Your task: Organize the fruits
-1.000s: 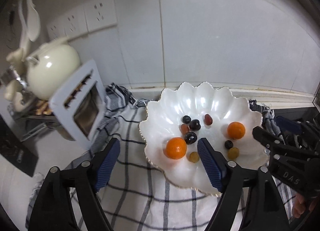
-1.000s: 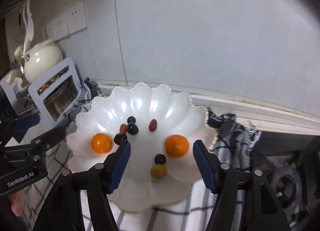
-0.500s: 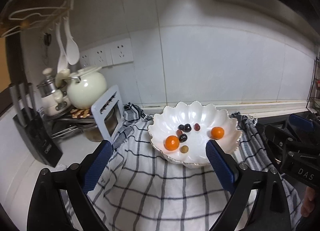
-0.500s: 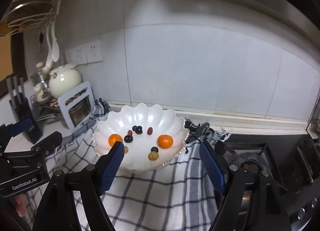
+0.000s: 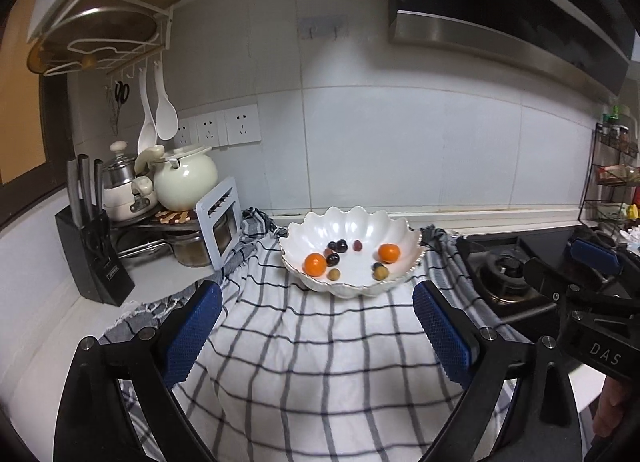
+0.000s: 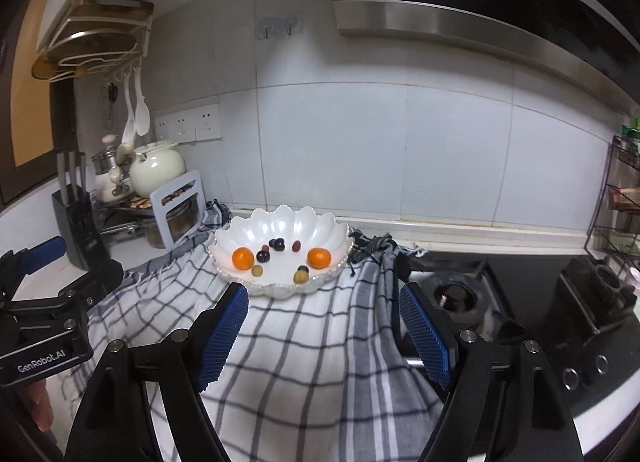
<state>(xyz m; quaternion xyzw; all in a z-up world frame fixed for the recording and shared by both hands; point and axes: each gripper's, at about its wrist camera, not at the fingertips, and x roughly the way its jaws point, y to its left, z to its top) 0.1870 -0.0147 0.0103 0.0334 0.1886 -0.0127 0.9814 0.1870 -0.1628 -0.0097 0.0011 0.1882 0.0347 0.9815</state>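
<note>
Nearest, the left gripper hangs over the checked cloth with its jaws spread wide and nothing between them. The right gripper beside it is also open and empty, its jaws a little less far apart. Both point slightly down toward the bowl from well back, which reads as hands standing clear of work that looks done, not reaching in.

The cloth covers the counter from its front edge to the wall, probably to cushion the bowl and stop stray fruit rolling off.

Toward the back edge of the cloth, near the wall, sits the white scalloped bowl. All the fruit in view lies inside it: one orange at the left, a second orange at the right, a cluster of dark grapes in the middle, and yellowish grapes near the front rim. None lies loose on the cloth.

Further left, at the counter's back corner, stand a knife block and a cream pot. To the right of the cloth is the stove.
</note>
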